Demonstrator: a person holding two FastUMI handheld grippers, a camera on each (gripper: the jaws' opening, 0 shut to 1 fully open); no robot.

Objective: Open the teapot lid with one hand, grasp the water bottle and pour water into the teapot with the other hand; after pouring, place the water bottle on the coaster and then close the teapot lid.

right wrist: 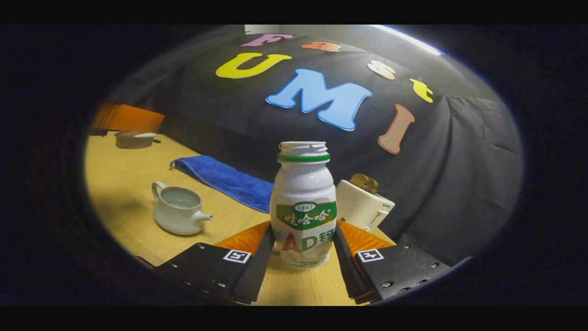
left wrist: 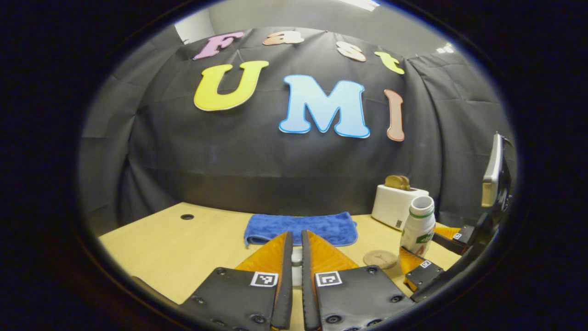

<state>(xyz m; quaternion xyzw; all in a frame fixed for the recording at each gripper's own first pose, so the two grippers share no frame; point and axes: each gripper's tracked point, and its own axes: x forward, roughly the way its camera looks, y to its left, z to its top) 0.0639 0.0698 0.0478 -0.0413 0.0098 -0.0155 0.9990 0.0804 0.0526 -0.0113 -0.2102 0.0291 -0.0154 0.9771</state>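
Jaws of right gripper (right wrist: 304, 250) clamp upright water bottle (right wrist: 304, 202), mouth upward.

table (right wrist: 128, 184) | teapot (right wrist: 178, 211), blue towel (left wrist: 301, 227), coaster (left wrist: 380, 259), toaster (left wrist: 396, 205), possibly the bottle (right wrist: 303, 207)

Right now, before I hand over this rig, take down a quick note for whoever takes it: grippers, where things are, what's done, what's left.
Left gripper: jaws shut on the teapot lid, held well aside from the pot.
Right gripper: jaws closed on the uncapped water bottle, which is upright.
The teapot sits open on the table; the coaster lies bare beside the bottle.
Done: lid off, bottle grasped. I cannot tell whether water has been poured.
Left: pour if needed, set the bottle on the coaster, put the lid back.
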